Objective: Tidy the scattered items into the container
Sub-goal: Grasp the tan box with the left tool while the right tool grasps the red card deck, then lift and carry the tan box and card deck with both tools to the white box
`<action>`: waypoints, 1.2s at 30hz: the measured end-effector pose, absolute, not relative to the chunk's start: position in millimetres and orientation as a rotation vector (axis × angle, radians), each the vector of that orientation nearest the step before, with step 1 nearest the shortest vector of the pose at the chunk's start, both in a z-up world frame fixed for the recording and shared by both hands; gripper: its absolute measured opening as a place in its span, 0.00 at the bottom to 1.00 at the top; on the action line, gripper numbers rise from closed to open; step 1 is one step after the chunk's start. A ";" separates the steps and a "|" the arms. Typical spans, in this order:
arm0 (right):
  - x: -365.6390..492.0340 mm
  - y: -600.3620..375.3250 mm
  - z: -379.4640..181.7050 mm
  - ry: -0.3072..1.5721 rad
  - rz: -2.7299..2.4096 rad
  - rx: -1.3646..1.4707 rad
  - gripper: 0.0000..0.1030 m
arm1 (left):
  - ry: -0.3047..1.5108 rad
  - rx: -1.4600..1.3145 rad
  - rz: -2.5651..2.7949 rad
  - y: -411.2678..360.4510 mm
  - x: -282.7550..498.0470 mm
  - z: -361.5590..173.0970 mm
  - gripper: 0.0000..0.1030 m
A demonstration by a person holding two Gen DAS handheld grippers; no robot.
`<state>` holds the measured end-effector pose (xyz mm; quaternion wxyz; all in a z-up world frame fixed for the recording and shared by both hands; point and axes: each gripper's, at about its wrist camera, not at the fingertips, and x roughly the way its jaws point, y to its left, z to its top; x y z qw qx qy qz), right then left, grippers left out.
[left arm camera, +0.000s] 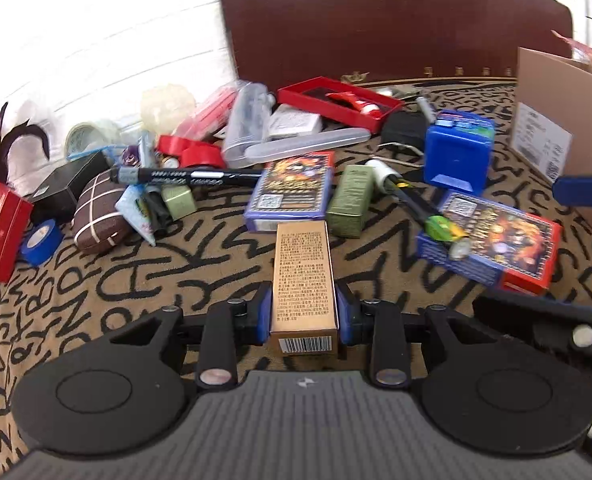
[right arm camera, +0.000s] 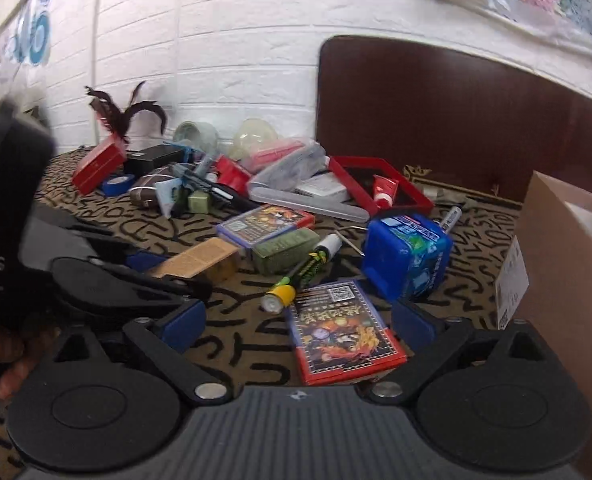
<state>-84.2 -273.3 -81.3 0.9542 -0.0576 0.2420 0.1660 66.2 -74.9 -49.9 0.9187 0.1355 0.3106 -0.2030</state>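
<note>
Nearest: left gripper [left arm camera: 304, 312], jaws pinching tan carton [left arm camera: 303, 280] by its long sides, near end w/ barcode toward camera, far end on patterned surface [left arm camera: 135, 280]. Gripped across narrow width, prob. for clean lift to cardboard box [left arm camera: 568, 120], far right. Slim, printed text on top. Right gripper [right arm camera: 296, 320], jaws spread, straddling blue-red card box [right arm camera: 344, 332], not pinching. Rest of clutter piled far left by wall.
</note>
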 end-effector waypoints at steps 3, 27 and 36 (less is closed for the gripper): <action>-72.0 -272.4 -87.3 0.531 0.311 -0.140 0.97 | 0.636 0.287 -0.415 -73.9 67.6 -48.1 0.31; -102.8 -282.6 -56.6 0.553 0.263 -0.005 0.56 | 0.573 0.260 -0.439 -65.0 55.3 -19.5 0.31; -122.9 -281.8 -23.7 0.481 0.241 -0.016 0.56 | 0.514 0.237 -0.468 -60.4 37.7 7.1 0.31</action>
